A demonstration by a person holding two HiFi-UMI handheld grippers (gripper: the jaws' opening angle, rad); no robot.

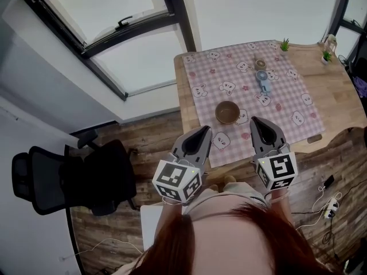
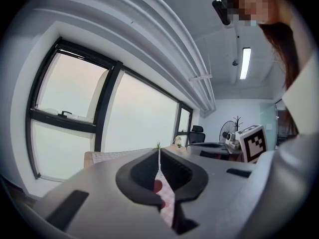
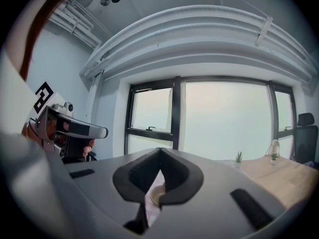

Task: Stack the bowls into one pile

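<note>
A brown bowl (image 1: 227,112) sits near the front of the pink checked cloth (image 1: 287,110) on the wooden table (image 1: 335,90). Farther back stands a smaller brownish bowl (image 1: 260,64). My left gripper (image 1: 205,132) hovers over the table's front edge, left of the brown bowl, jaws shut and empty. The right gripper (image 1: 254,122) hangs just right of that bowl, also shut with nothing held. In the left gripper view the gripper (image 2: 159,154) has its jaws closed to a slit. In the right gripper view the gripper (image 3: 160,153) is closed, with a pale bowl rim (image 3: 155,198) showing below it.
A blue gadget (image 1: 264,83) lies on the cloth behind the brown bowl. Two small plants (image 1: 285,44) (image 1: 327,55) and a bottle (image 1: 331,40) stand at the table's far edge. A black office chair (image 1: 74,176) is on the floor at left; cables (image 1: 327,206) lie at right.
</note>
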